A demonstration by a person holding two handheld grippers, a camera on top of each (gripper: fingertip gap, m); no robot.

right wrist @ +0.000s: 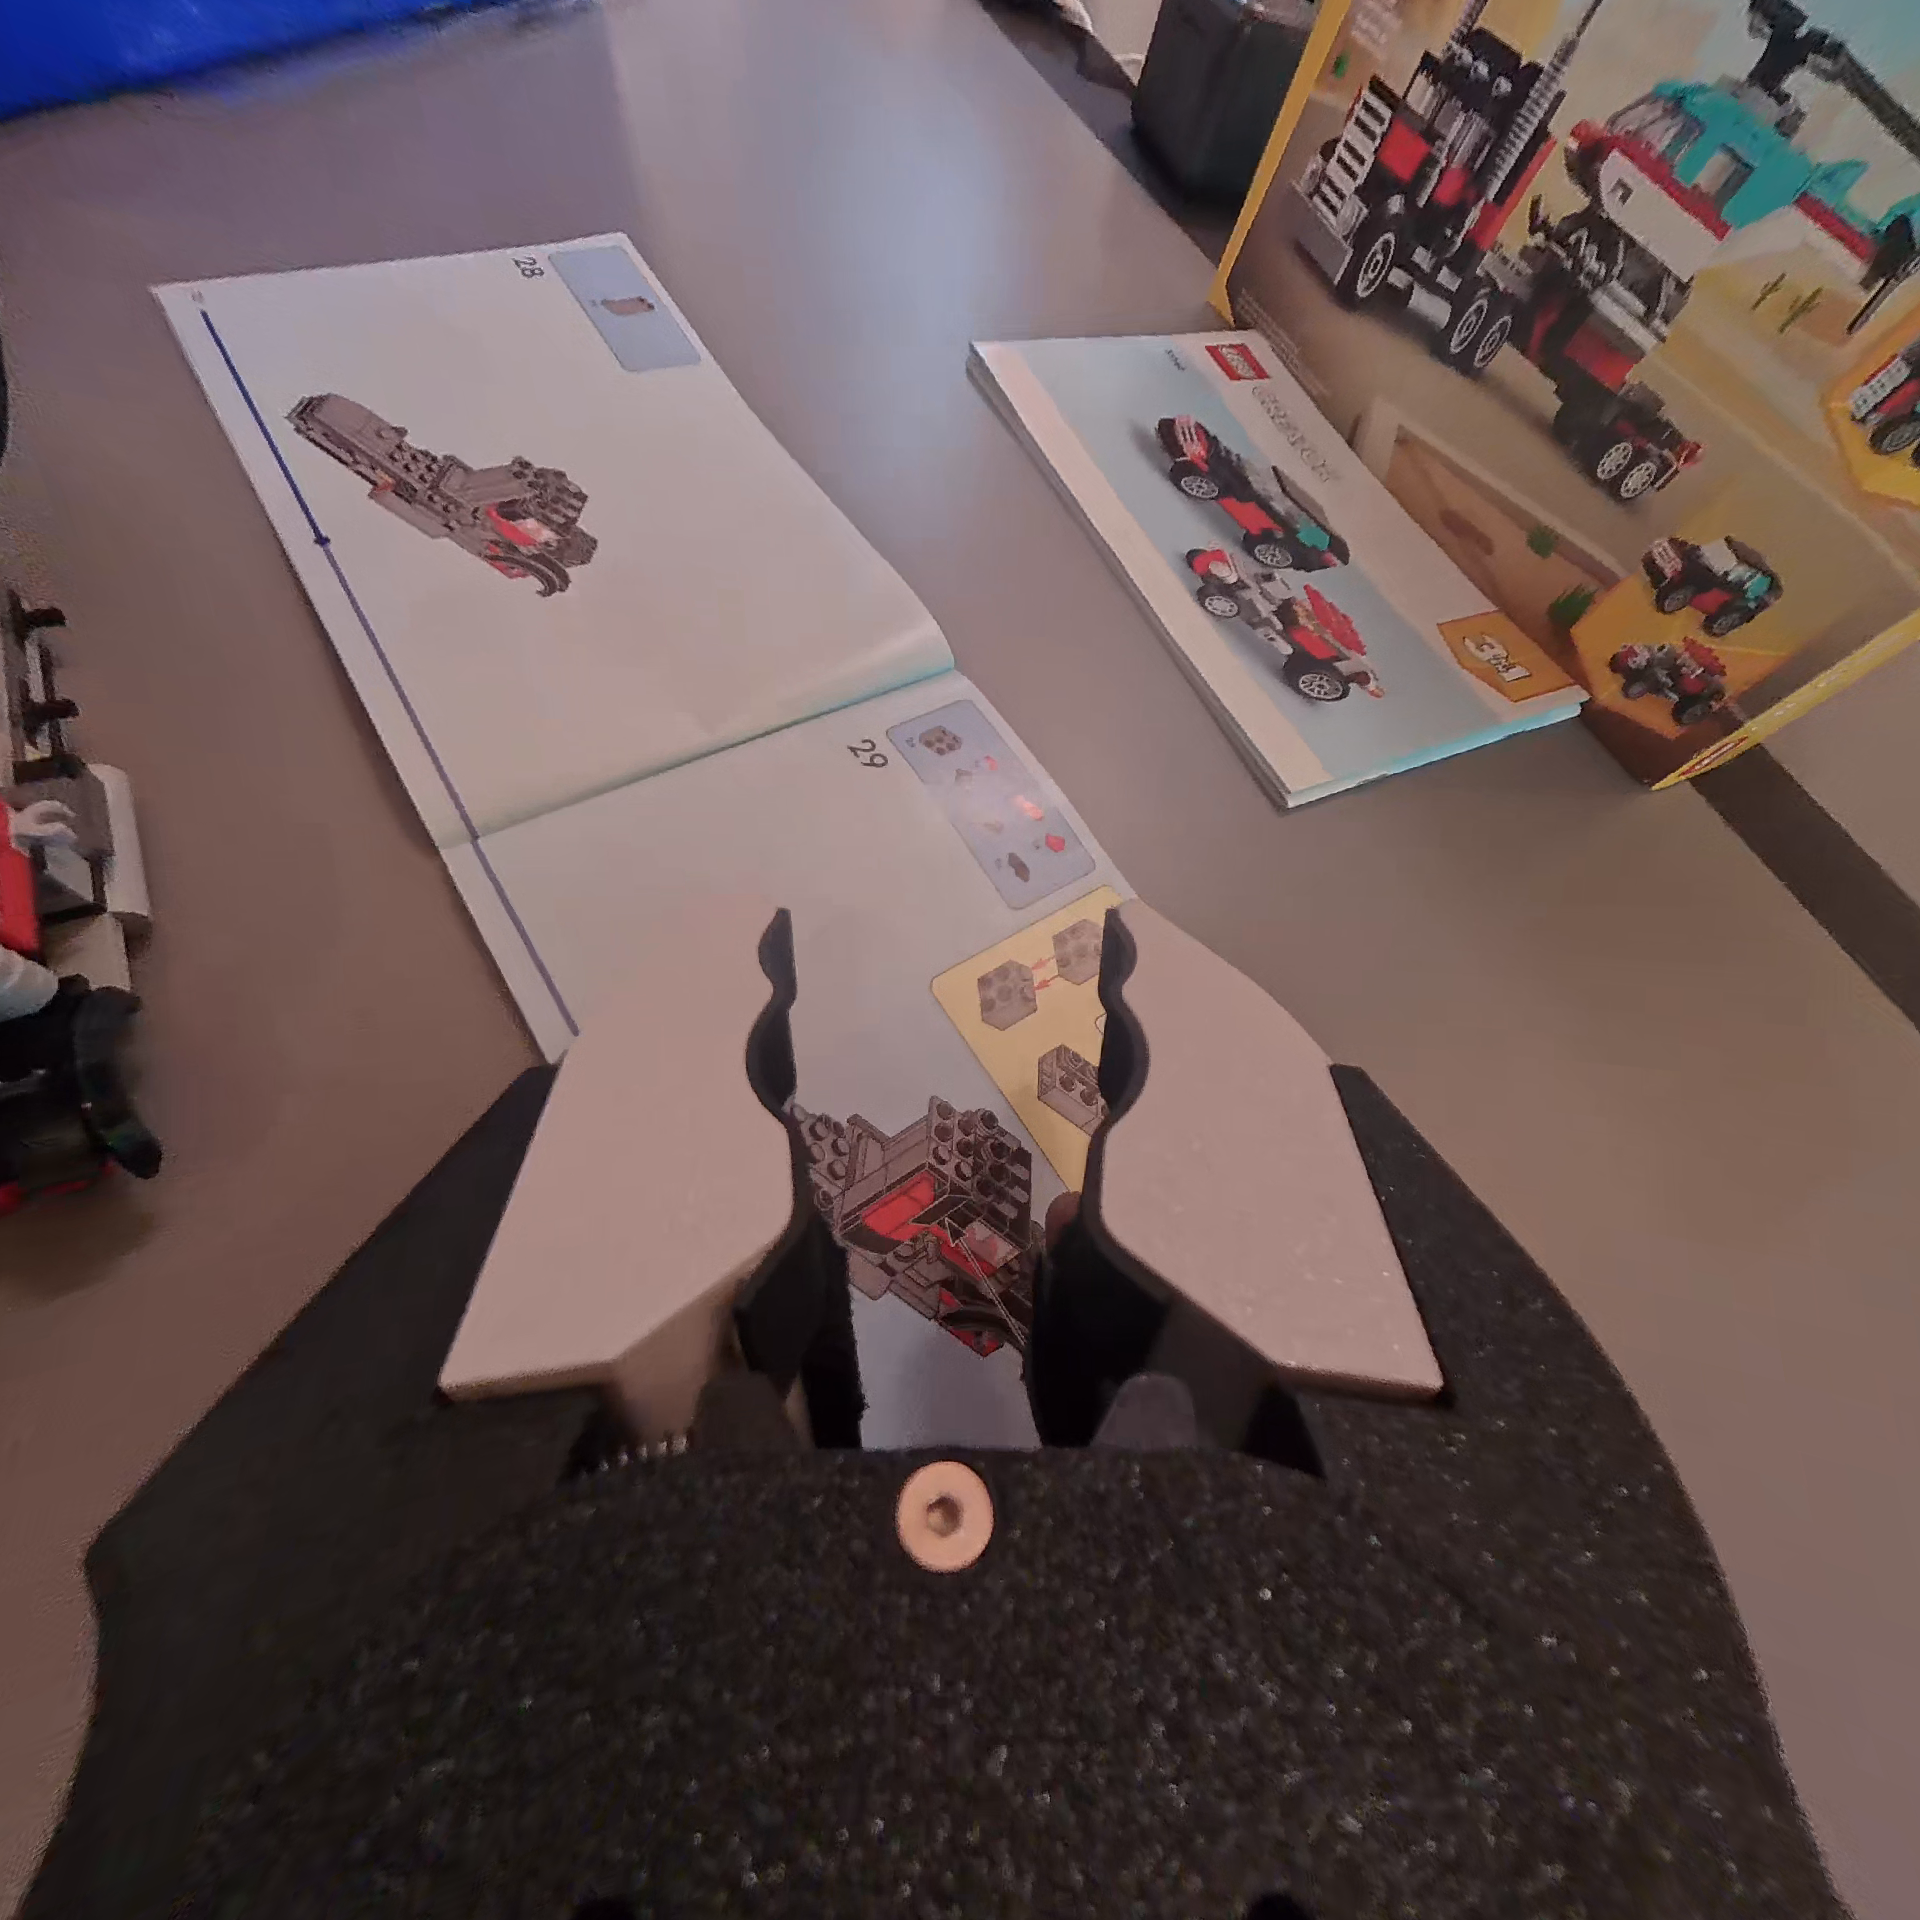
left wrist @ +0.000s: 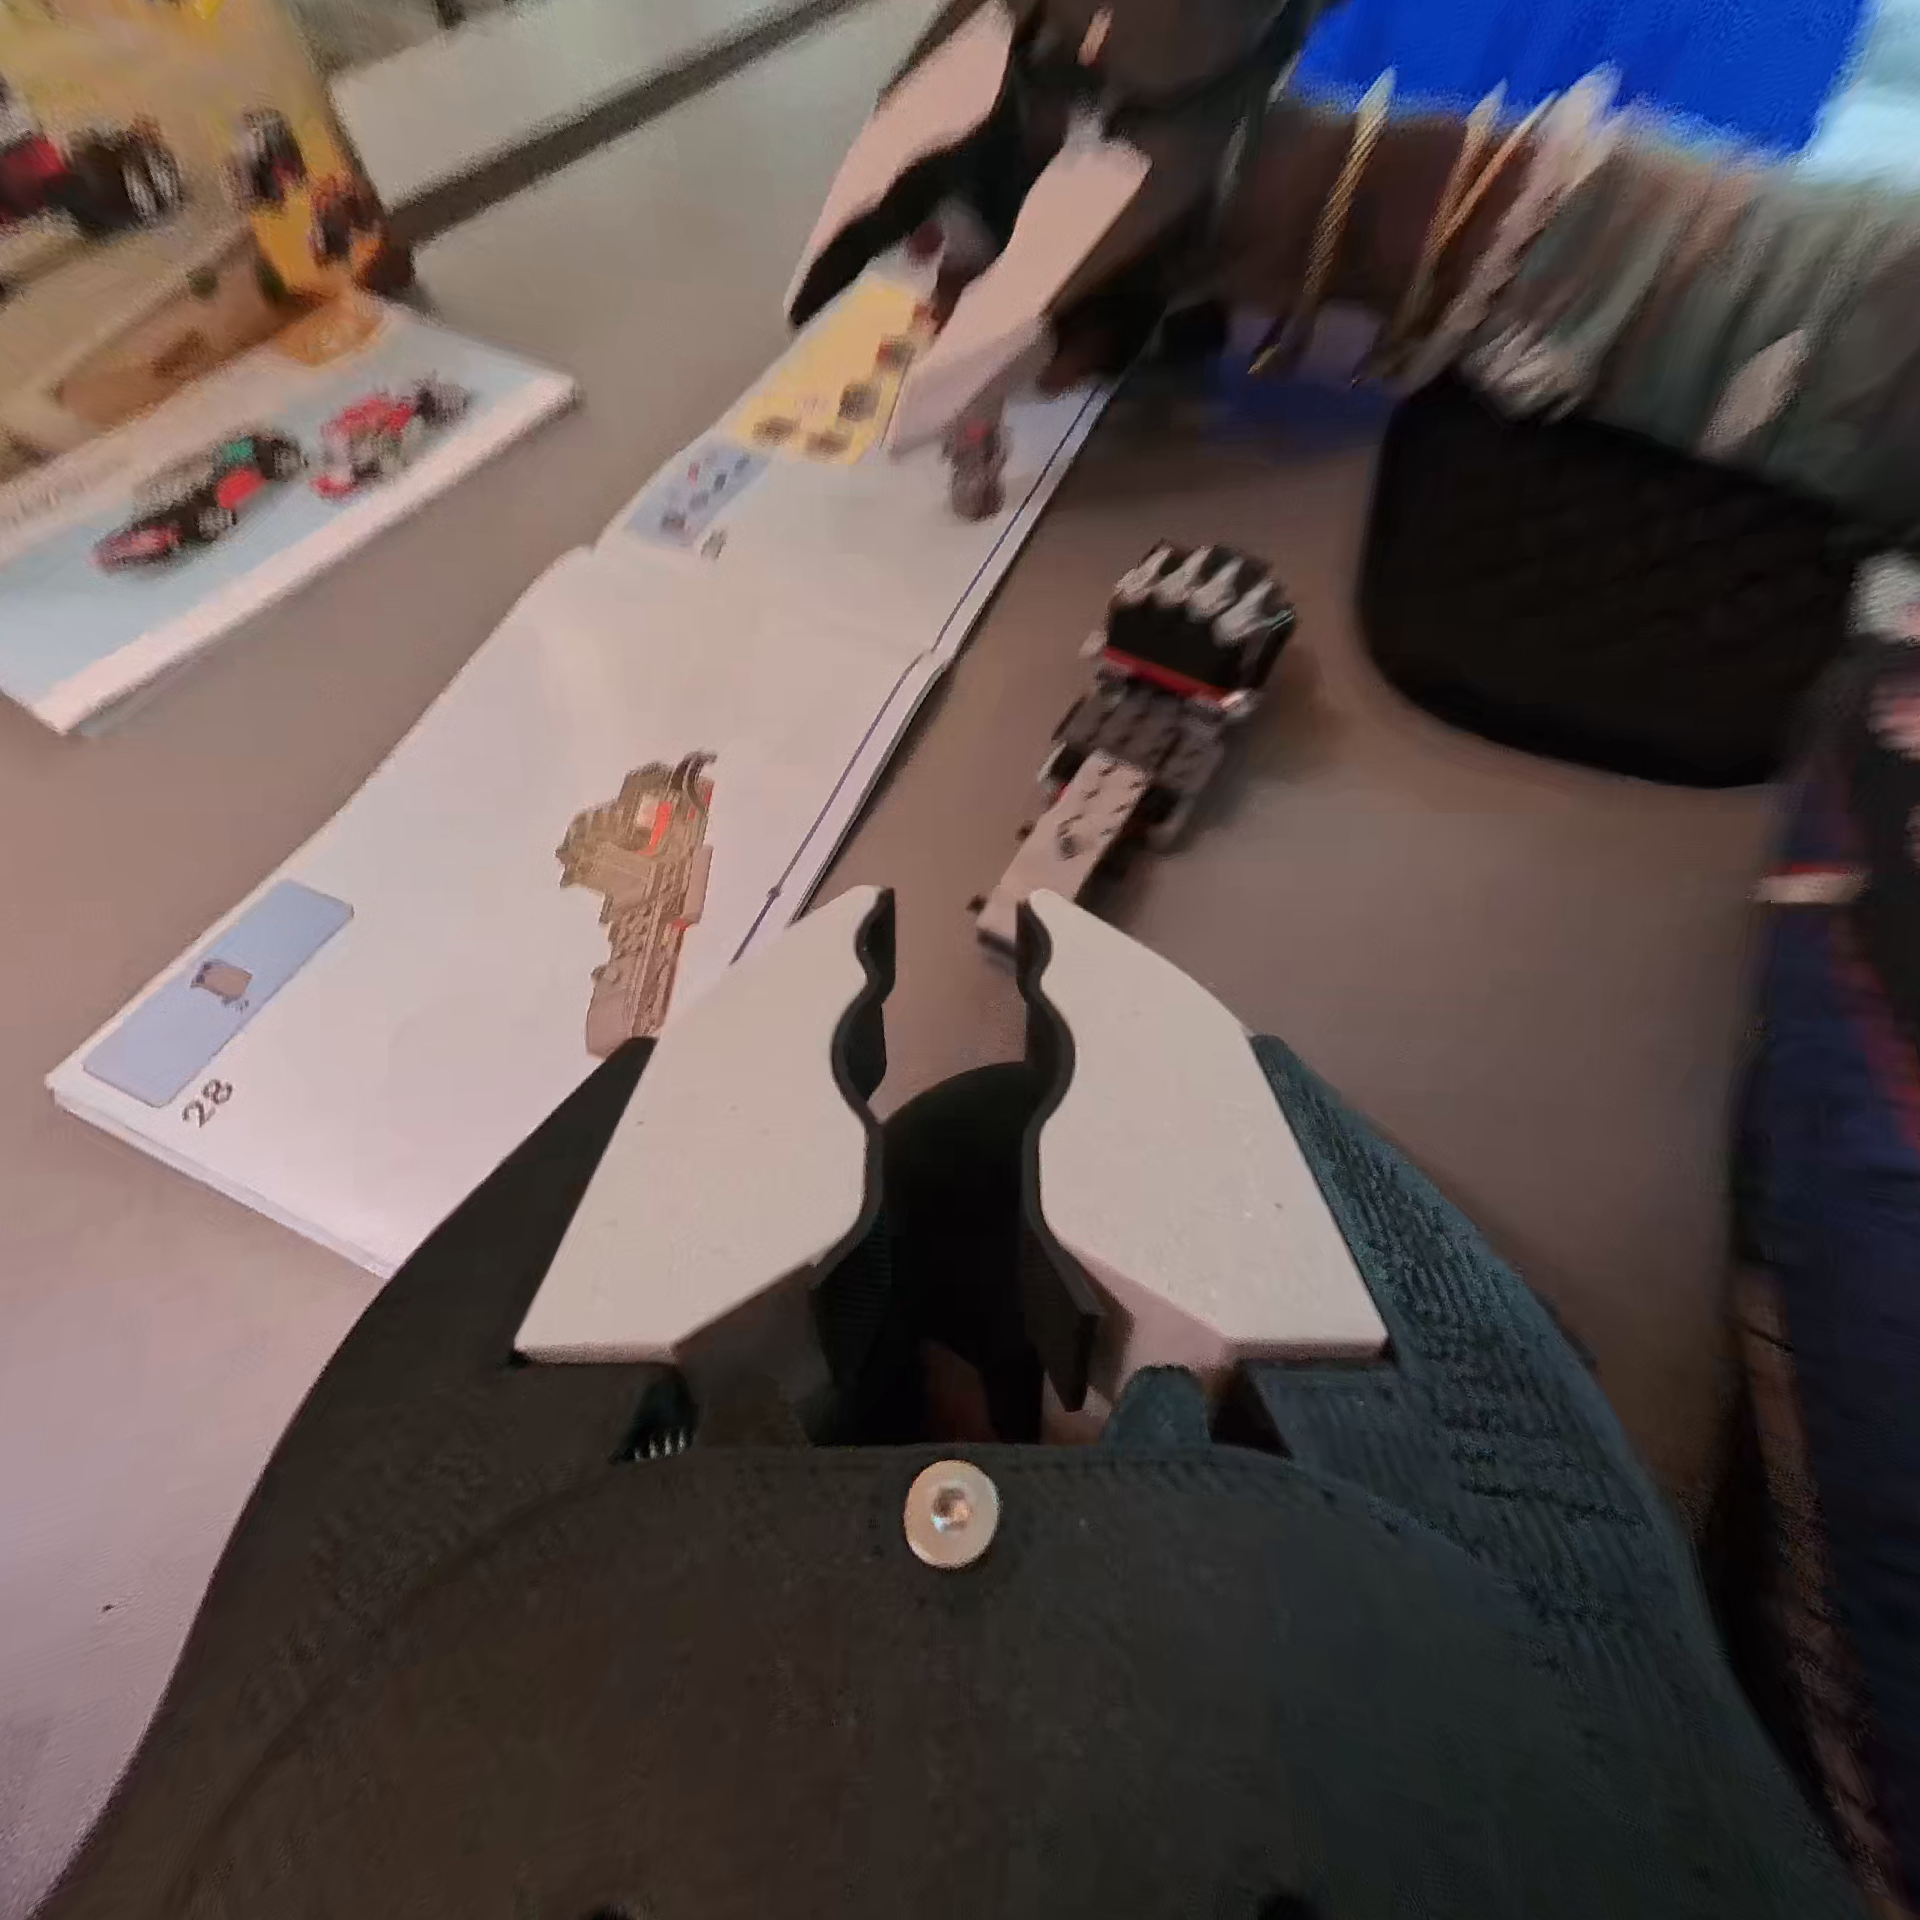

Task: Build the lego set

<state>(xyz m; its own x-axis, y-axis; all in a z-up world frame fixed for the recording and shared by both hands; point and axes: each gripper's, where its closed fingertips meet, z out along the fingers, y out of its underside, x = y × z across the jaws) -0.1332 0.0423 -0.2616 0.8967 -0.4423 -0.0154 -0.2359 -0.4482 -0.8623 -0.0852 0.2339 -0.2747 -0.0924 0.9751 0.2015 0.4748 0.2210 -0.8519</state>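
Note:
A part-built lego model [left wrist: 1143,748], grey and black with red trim, lies on the grey table right of the open instruction booklet [left wrist: 623,790]. My left gripper [left wrist: 957,920] is open and empty, its fingertips just short of the model's grey near end. My right gripper [right wrist: 945,930] is open and empty, held over the booklet's near page [right wrist: 665,935], above a printed picture of the model. It also shows in the left wrist view [left wrist: 935,301], blurred, over the booklet's far page. The model shows at the left edge of the right wrist view [right wrist: 62,935].
A closed booklet [right wrist: 1278,561] lies beside the upright lego box [right wrist: 1558,312]. A black bin [left wrist: 1590,582] stands right of the model. A dark container [right wrist: 1205,83] stands at the back. A person's dark clothing [left wrist: 1829,1039] is at the right edge. The left gripper's tips are roughly 20 centimeters from the right gripper's.

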